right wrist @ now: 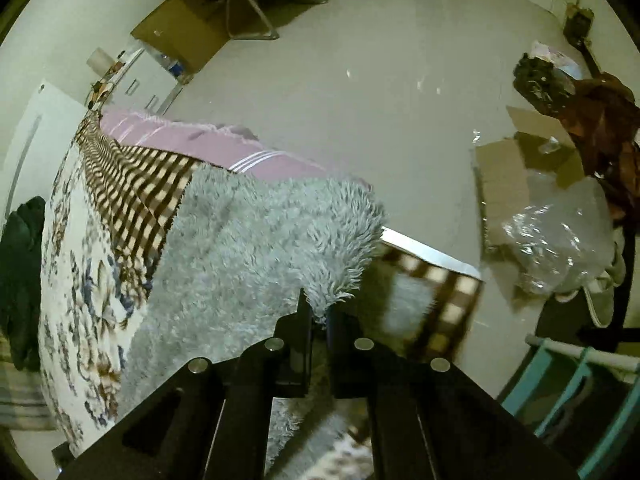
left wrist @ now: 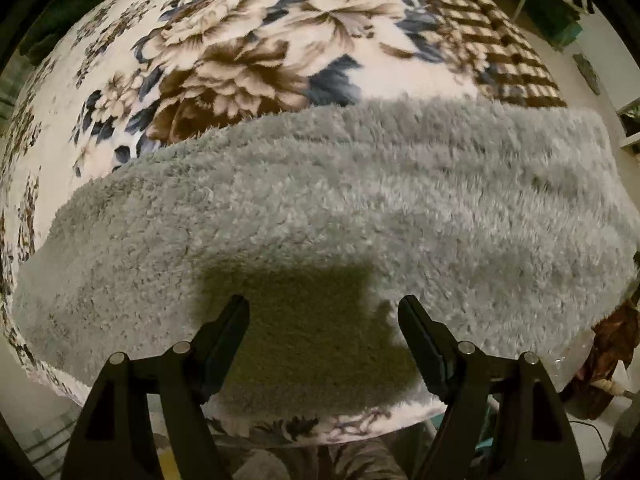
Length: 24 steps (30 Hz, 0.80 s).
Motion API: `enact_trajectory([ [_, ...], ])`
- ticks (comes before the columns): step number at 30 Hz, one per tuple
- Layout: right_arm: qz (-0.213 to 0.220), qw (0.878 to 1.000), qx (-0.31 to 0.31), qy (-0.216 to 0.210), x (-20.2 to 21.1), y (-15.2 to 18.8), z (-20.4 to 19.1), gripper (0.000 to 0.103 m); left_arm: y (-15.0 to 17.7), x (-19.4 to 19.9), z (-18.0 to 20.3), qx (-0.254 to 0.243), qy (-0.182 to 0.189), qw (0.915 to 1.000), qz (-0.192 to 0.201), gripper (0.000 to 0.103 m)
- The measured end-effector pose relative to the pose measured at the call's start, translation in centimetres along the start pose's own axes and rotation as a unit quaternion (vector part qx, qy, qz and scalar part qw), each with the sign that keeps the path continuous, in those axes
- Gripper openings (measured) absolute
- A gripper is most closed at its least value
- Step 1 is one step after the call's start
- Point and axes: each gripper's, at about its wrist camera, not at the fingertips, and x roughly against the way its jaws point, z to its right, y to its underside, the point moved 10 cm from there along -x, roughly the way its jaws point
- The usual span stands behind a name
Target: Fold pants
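The grey fluffy pants (left wrist: pixel 340 208) lie across a floral blanket (left wrist: pixel 240 48) on a bed, spread as a wide band in the left wrist view. My left gripper (left wrist: pixel 324 308) is open and empty, hovering just above the pants' near part. In the right wrist view my right gripper (right wrist: pixel 322 314) is shut on an edge of the grey pants (right wrist: pixel 256 240) and holds that edge lifted at the bed's side.
A checkered blanket border (right wrist: pixel 132 196) and a pink striped cloth (right wrist: pixel 192 140) lie at the bed's far end. On the floor are cardboard (right wrist: pixel 504 184), a clear plastic bag (right wrist: pixel 560 240) and a teal frame (right wrist: pixel 568 392). A dark garment (right wrist: pixel 20 280) lies at the left.
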Motion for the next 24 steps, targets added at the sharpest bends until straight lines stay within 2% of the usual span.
enact_trajectory([
  [5, -0.059, 0.997, 0.016, 0.042, -3.7, 1.7, 2.6, 0.007, 1.2, -0.5, 0.5, 0.006, -0.003, 1.0, -0.005, 0.076],
  [6, -0.078, 0.995, 0.031, 0.061, -5.0, 2.2, 3.2, 0.015, 1.7, -0.6, 0.2, 0.007, -0.006, 0.9999, -0.006, 0.076],
  [7, -0.098, 0.991, 0.038, 0.08, -6.0, 2.7, 3.7, 0.032, 2.2, -0.8, 0.1, 0.01, -0.007, 0.9999, -0.007, 0.076],
  [9, -0.109, 0.992, 0.031, 0.058, -6.3, 3.5, 3.1, 0.045, 3.1, -0.8, -0.5, 0.02, -0.006, 0.9998, -0.009, 0.076],
  [10, -0.105, 0.993, 0.035, 0.051, -5.6, 3.7, 2.6, 0.055, 3.5, -0.7, -0.8, 0.023, -0.006, 0.9997, -0.007, 0.076],
  [12, -0.092, 0.993, 0.054, 0.046, -4.3, 4.5, 1.2, 0.068, 4.5, 0.1, -2.5, 0.036, -0.008, 0.9993, 0.002, 0.076],
  [15, -0.101, 0.99, 0.1, 0.025, -2.3, 8.3, -2.8, 0.068, 6.6, 1.5, -7.0, 0.07, -0.016, 0.9974, 0.006, 0.076],
  [18, -0.148, 0.978, 0.15, -0.015, -1.1, 15.0, -7.9, 0.068, 9.6, 3.0, -13.5, 0.117, -0.026, 0.9928, 0.006, 0.076],
  [20, -0.198, 0.963, 0.178, -0.051, -0.7, 21.5, -12.1, 0.068, 11.6, 3.7, -19.3, 0.152, -0.045, 0.9873, 0.01, 0.076],
  [21, -0.22, 0.955, 0.187, -0.065, -0.6, 24.6, -13.9, 0.068, 11.6, 3.8, -21.2, 0.167, -0.052, 0.9845, 0.01, 0.076],
  [24, -0.278, 0.937, 0.191, -0.09, -0.9, 33.1, -17.5, 0.068, 13.5, 3.7, -29.8, 0.217, -0.076, 0.9731, 0.007, 0.076],
])
